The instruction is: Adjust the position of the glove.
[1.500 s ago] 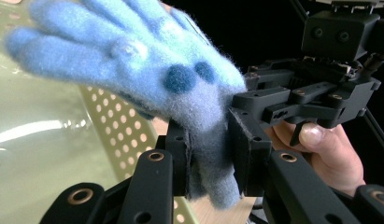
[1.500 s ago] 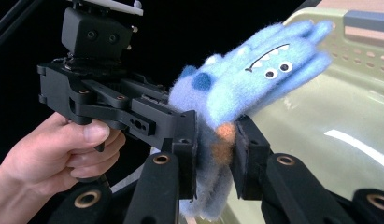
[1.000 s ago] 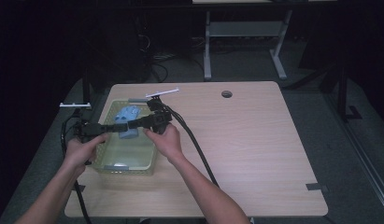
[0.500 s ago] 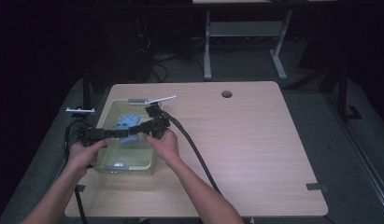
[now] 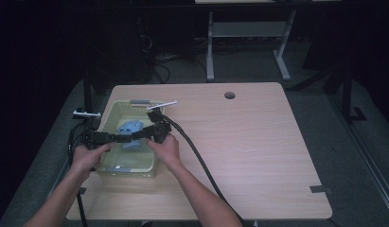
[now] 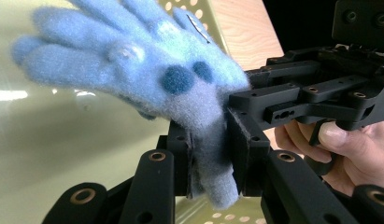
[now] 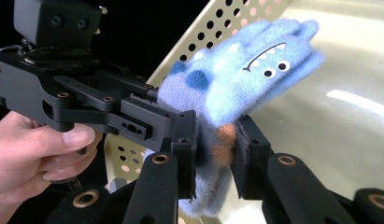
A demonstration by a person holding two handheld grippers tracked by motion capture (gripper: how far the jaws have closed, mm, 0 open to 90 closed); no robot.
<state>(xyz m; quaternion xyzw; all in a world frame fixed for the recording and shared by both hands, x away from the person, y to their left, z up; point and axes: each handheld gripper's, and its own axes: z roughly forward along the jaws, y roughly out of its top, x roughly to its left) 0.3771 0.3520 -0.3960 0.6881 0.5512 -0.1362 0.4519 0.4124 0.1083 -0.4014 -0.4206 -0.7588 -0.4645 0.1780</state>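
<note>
Both grippers lowered glove [image 5: 130,135] into basket [image 5: 149,163].

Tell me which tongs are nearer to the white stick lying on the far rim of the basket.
Right. The right tongs grip the blue glove just below the white stick; the left tongs grip it from the basket's left side, farther away.

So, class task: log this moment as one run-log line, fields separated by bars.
left hand-held gripper: shut on blue glove | right hand-held gripper: shut on blue glove | place: over yellow-green basket | glove: fingers spread, monster face
</note>
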